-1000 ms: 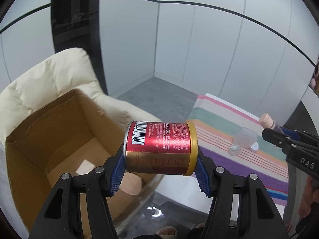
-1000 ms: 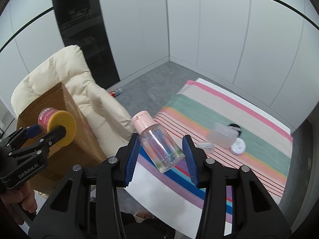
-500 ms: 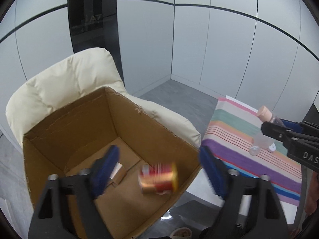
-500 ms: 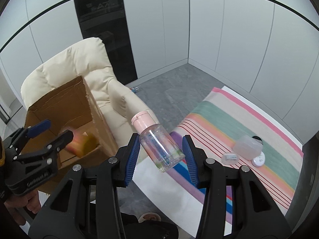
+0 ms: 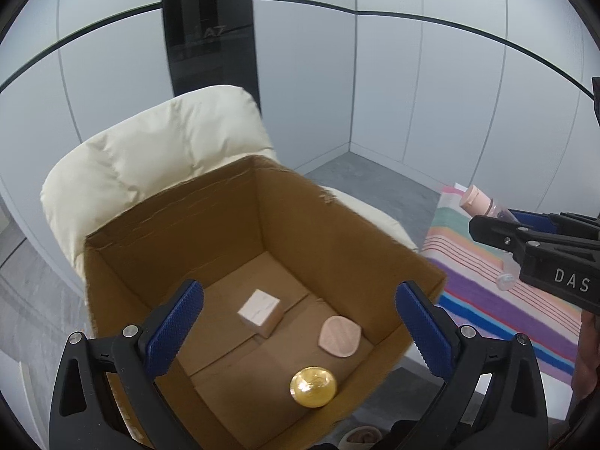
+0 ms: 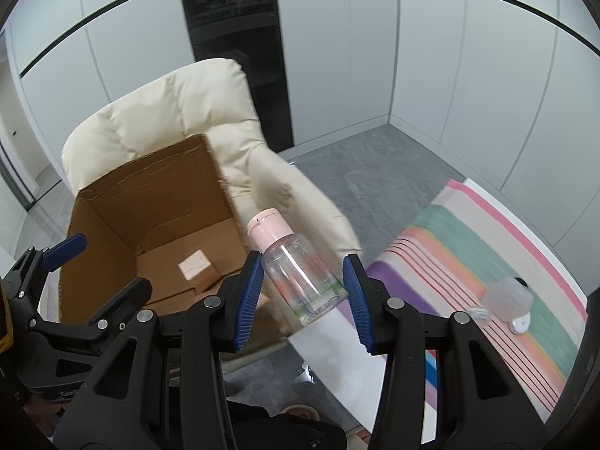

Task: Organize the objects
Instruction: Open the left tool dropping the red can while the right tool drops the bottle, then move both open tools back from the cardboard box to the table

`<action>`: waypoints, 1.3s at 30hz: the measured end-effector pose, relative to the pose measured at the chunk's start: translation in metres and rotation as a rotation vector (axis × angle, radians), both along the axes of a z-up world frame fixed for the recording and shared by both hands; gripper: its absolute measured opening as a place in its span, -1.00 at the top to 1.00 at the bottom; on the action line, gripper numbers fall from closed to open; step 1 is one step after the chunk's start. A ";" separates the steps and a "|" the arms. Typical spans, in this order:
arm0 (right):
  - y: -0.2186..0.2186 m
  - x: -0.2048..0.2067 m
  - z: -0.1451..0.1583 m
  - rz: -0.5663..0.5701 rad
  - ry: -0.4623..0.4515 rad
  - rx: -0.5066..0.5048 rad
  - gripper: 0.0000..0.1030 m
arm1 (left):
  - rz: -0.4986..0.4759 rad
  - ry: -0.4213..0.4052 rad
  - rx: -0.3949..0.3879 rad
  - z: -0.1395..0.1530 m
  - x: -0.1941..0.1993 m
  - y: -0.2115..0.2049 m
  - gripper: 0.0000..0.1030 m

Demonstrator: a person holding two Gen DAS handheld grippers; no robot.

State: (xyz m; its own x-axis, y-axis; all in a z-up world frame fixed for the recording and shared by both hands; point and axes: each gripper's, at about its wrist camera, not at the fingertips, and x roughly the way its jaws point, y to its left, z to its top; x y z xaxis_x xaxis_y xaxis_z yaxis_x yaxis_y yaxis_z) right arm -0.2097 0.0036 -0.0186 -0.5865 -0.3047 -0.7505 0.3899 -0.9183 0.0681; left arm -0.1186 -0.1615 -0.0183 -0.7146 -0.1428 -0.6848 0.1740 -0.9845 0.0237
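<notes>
Left gripper spread wide w/ nothing btwn blue pads, hovering above open cardboard box. Inside box, on the bottom: gold-topped can upright near front wall, pink rounded compact just beside it toward the right wall, small white-topped carton near centre, apart from both. Box seated on cream padded armchair.

Right gripper clamped on clear bottle w/ pink cap, cap tilted up-left, bottle body pinched btwn blue pads; held in air to the right of box, over gap btwn chair and striped cloth. On cloth, far right: frosted plastic container, small white round lid touching its front, tiny clear item just beside; what that last one is, cannot tell.
</notes>
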 end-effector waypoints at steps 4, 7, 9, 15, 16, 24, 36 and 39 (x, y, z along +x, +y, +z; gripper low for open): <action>-0.020 0.003 0.000 0.038 -0.001 -0.003 0.10 | 0.034 0.000 0.009 0.000 0.007 -0.019 -1.00; -0.034 0.004 0.000 0.061 -0.002 -0.004 0.10 | 0.059 -0.003 0.020 0.000 0.012 -0.031 -1.00; -0.041 0.004 0.000 0.073 0.000 -0.008 0.10 | 0.072 -0.006 0.025 -0.001 0.015 -0.039 -1.00; -0.064 0.005 -0.001 0.106 -0.008 -0.009 0.10 | 0.112 -0.011 0.028 -0.004 0.026 -0.060 -1.00; -0.068 0.005 -0.001 0.111 -0.010 -0.012 0.10 | 0.117 -0.012 0.029 -0.004 0.027 -0.062 -1.00; -0.082 0.005 0.003 0.102 0.010 -0.043 -0.49 | 0.153 -0.024 0.034 -0.008 0.035 -0.080 -1.00; -0.072 -0.001 -0.002 0.064 -0.008 -0.022 -0.60 | 0.148 -0.028 0.043 -0.009 0.028 -0.075 -1.00; -0.064 -0.001 -0.002 0.055 -0.004 -0.015 -0.60 | 0.142 -0.029 0.046 -0.009 0.025 -0.070 -1.00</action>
